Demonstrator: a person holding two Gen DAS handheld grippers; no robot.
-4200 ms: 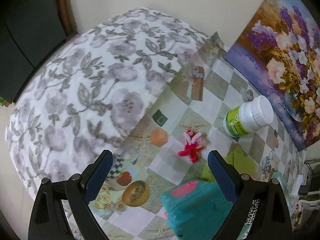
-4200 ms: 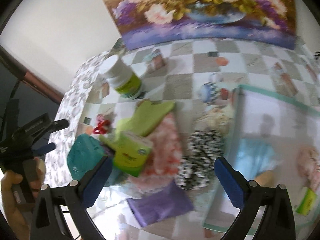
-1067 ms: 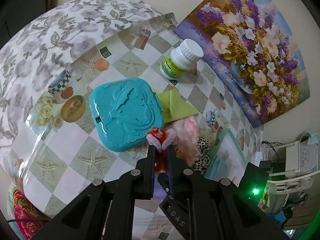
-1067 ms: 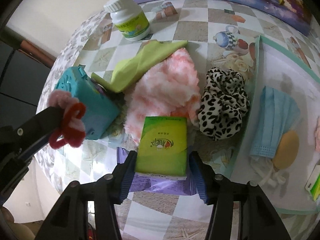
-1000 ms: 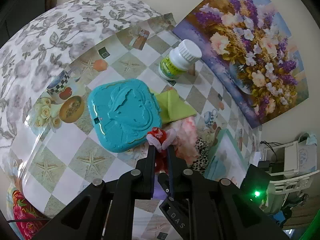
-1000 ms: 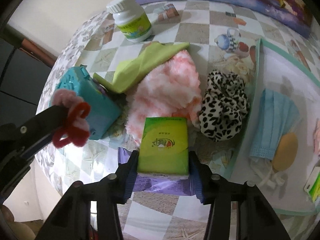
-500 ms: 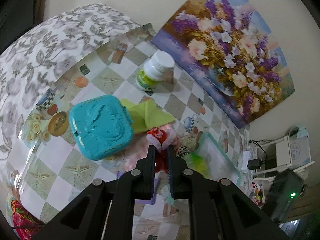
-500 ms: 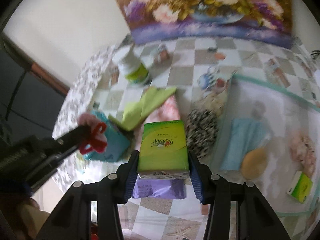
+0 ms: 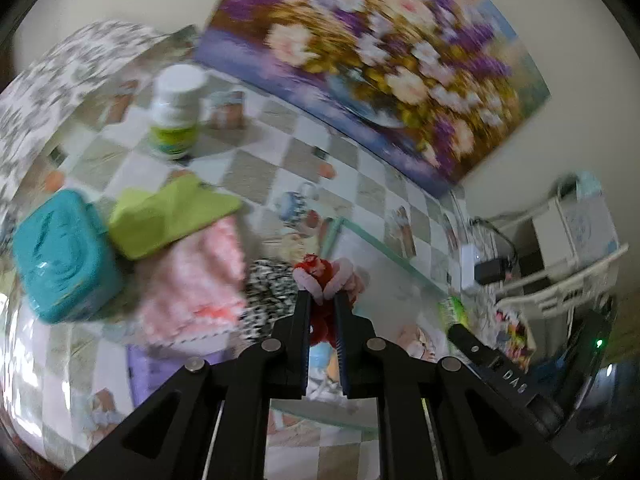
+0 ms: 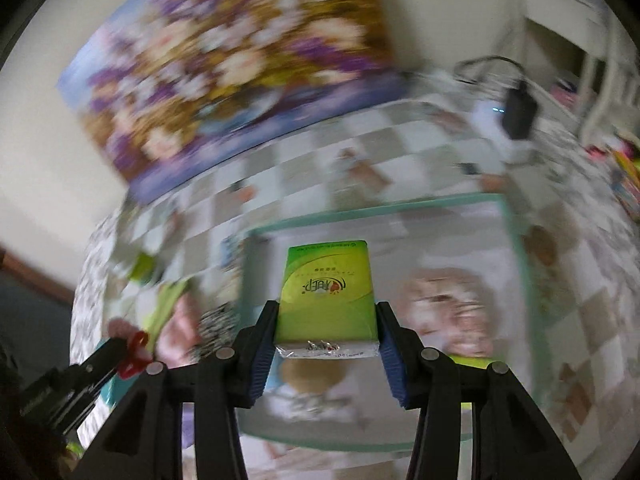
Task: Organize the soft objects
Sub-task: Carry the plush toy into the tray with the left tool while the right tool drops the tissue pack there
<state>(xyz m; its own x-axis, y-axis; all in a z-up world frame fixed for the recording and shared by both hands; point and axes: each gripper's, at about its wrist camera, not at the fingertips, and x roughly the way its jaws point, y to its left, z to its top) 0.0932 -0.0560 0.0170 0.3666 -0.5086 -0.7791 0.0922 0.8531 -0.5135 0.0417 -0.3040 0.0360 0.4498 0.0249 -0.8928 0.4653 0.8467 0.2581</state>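
The right gripper (image 10: 326,320) is clenched on a green tissue pack (image 10: 328,292), gripped by its long sides and held in the air over the tray (image 10: 516,264) with the green rim; the left gripper (image 9: 322,300) is clamped tight on a red and pink pipe-cleaner toy (image 9: 322,274), carried above the counter (image 9: 256,168) near the tray's near edge. Both views are smeared, so exact height over the tray cannot be told. The step in hand looks like delivering both soft things into the tray. To do it well, bring the pack down level over a bare patch of the tray floor, clear of the pale fluffy item (image 10: 452,312) already lying there, and let go only when low, so it lands flat. The toy is light and springy; it may cling to a pad, so spread that gripper wide and lift straight up. Stagger the two drops so the grippers do not crowd each other. The scrunchie (image 9: 268,292), pink cloth (image 9: 196,276) and green cloth (image 9: 168,216) remain outside on the counter.
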